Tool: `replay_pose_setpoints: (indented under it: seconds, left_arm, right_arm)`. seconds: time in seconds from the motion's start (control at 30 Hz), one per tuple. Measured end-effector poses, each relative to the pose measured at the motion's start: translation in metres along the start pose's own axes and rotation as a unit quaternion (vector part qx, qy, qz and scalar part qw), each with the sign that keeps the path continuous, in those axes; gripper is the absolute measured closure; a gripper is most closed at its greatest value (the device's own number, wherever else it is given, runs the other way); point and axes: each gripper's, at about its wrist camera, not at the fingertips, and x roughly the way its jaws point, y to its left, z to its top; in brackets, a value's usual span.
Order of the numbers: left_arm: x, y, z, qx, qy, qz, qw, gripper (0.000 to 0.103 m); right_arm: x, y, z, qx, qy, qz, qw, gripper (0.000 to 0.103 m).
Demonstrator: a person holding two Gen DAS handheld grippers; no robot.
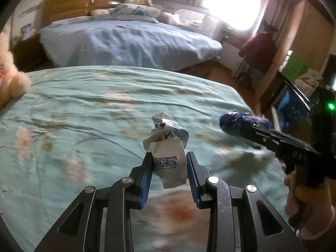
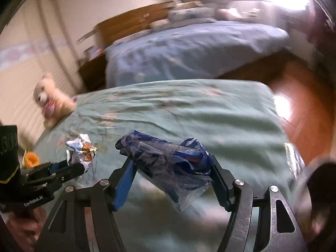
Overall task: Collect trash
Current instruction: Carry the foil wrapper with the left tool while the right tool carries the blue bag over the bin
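Note:
My left gripper [image 1: 169, 157] is shut on a crumpled white paper wrapper [image 1: 168, 147] with blue print and holds it above the green floral bedspread [image 1: 84, 109]. My right gripper [image 2: 171, 161] is shut on a crumpled blue and clear plastic bag [image 2: 168, 161], also held above the bedspread [image 2: 210, 115]. In the left wrist view the right gripper [image 1: 235, 126] comes in from the right with the blue bag [image 1: 233, 121] at its tip. In the right wrist view the left gripper [image 2: 73, 168] is at the lower left with the white wrapper [image 2: 82, 151].
A cream plush toy [image 2: 52, 100] sits at the bed's far left edge. A second bed with a blue cover [image 1: 126, 42] stands beyond. Wooden floor [image 2: 304, 115] lies to the right. A small orange object [image 2: 31, 159] lies near the left gripper.

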Motion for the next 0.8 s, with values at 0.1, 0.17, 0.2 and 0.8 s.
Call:
replay_pose_setpoints:
  seconds: [0.1, 0.17, 0.2, 0.8]
  left_arm:
    - [-0.002, -0.019, -0.006, 0.017, 0.004, -0.015, 0.9997, 0.072]
    - [-0.003, -0.030, -0.010, 0.026, 0.006, -0.023, 0.9994, 0.072]
    - [-0.003, -0.036, -0.012, 0.031, 0.009, -0.026, 0.9991, 0.072]
    - [0.000, -0.120, -0.035, 0.103, 0.033, -0.062, 0.9921, 0.072]
  right_arm:
    - [-0.021, -0.014, -0.017, 0.036, -0.013, -0.020, 0.999, 0.034]
    - [-0.031, -0.022, -0.026, 0.058, -0.017, -0.022, 0.998, 0.034]
    - [-0.037, -0.026, -0.031, 0.068, -0.020, -0.025, 0.997, 0.034]
    - [-0.105, -0.076, -0.081, 0.132, -0.064, -0.072, 0.987, 0.034]
